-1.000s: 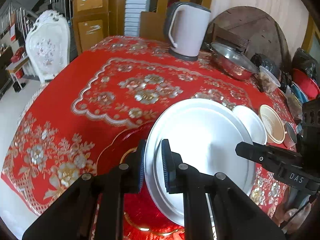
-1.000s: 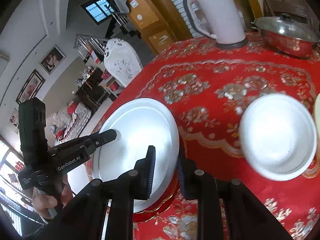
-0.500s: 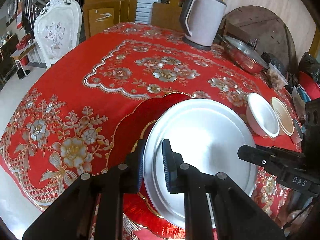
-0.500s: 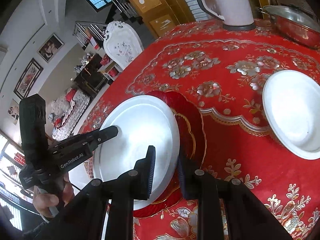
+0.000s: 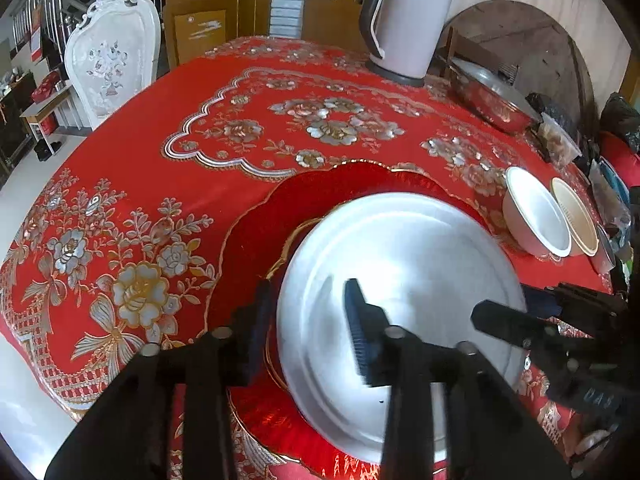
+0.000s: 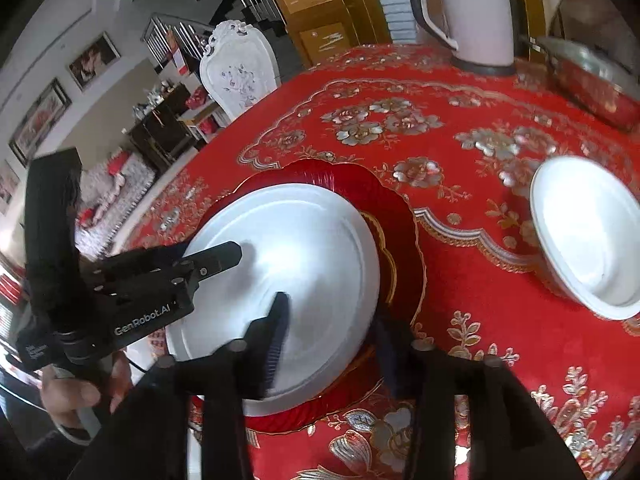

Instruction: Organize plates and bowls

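Stacking looks complete: round white plate (image 5: 404,280) lies on scalloped red platter (image 5: 320,196); both grippers' fingers spread, empty. Next, probably the white bowl (image 6: 588,232).

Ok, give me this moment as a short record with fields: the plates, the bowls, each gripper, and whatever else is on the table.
white plate: lying on the red plate
red plate: flat on the tablecloth, scalloped gold-trimmed rim
white bowl: upright, apart from the plates
beige bowl: just beyond the white bowl
left gripper: open, fingers astride the white plate's rim
right gripper: open, astride the opposite rim
kettle: far side of the table
lidded pan: beside the kettle
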